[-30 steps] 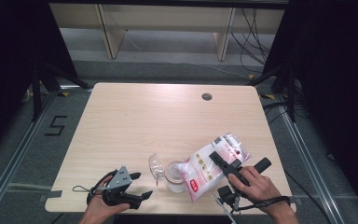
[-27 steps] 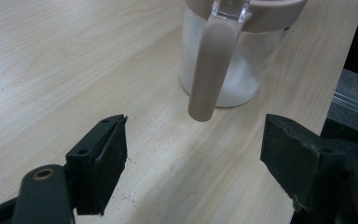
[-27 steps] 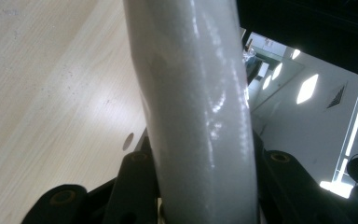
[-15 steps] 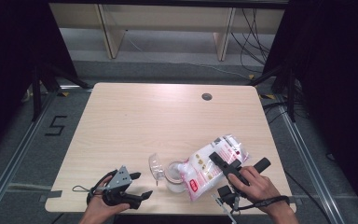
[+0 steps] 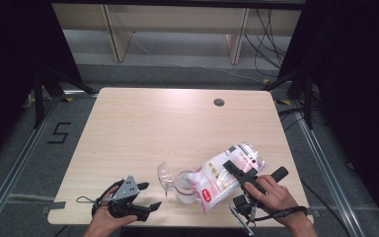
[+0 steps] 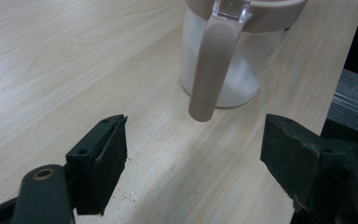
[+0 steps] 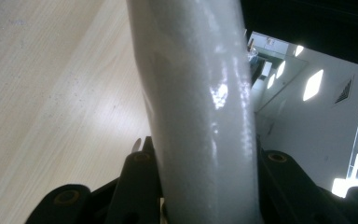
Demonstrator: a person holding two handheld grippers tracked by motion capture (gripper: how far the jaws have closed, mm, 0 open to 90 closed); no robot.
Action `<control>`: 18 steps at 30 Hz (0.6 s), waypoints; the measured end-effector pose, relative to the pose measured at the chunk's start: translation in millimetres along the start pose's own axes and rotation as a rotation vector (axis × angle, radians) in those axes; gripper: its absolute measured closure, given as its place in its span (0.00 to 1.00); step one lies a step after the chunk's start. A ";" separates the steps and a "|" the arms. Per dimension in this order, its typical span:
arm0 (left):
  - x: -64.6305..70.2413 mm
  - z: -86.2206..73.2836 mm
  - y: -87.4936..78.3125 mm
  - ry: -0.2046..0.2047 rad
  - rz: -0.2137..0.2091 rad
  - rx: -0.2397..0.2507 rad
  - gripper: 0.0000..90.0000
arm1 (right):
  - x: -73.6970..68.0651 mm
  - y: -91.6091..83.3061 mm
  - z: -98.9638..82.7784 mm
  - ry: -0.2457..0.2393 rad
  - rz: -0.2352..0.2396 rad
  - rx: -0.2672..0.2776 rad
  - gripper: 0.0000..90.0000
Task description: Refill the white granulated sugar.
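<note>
We judge the pour under way: right tool [image 5: 233,170] grips the bag [image 5: 222,177] tilted over the jar [image 5: 185,186] (some white powder inside); left tool [image 5: 145,197] hangs open, empty, lower left.

The bag [image 5: 227,175] leans over the jar [image 5: 184,186], lid [image 5: 165,175] left.

The jar [image 6: 223,56] has its top cut off by the left gripper view's upper edge; the bag [image 7: 200,107] hides the right claw's [image 7: 205,186] pads, and its print is unreadable.
</note>
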State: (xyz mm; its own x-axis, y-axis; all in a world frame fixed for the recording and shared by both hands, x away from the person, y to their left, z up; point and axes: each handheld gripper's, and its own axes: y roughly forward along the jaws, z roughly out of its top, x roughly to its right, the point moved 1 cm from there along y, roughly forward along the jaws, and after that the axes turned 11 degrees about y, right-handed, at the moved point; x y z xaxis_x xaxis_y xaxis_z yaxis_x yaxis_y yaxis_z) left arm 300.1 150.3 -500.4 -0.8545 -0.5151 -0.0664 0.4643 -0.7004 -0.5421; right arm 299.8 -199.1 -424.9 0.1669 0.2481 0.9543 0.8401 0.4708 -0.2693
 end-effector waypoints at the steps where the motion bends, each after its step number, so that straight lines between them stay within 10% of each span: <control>1: -0.1 0.1 -0.1 0.000 -0.001 -0.001 0.25 | 0.0 -0.2 -0.3 0.001 0.001 0.000 0.78; 18: -1.0 0.0 -0.6 0.005 -0.003 -0.002 0.25 | 1.0 -2.7 -0.3 0.001 0.003 -0.013 0.78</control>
State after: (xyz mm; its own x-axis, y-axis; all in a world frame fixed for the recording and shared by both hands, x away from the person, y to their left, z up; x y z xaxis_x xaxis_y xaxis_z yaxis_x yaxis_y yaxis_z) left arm 300.7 151.2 -500.0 -0.8571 -0.5106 -0.0685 0.4611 -0.7010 -0.5441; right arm 297.9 -200.4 -423.2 0.1698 0.2488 0.9536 0.8464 0.4588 -0.2704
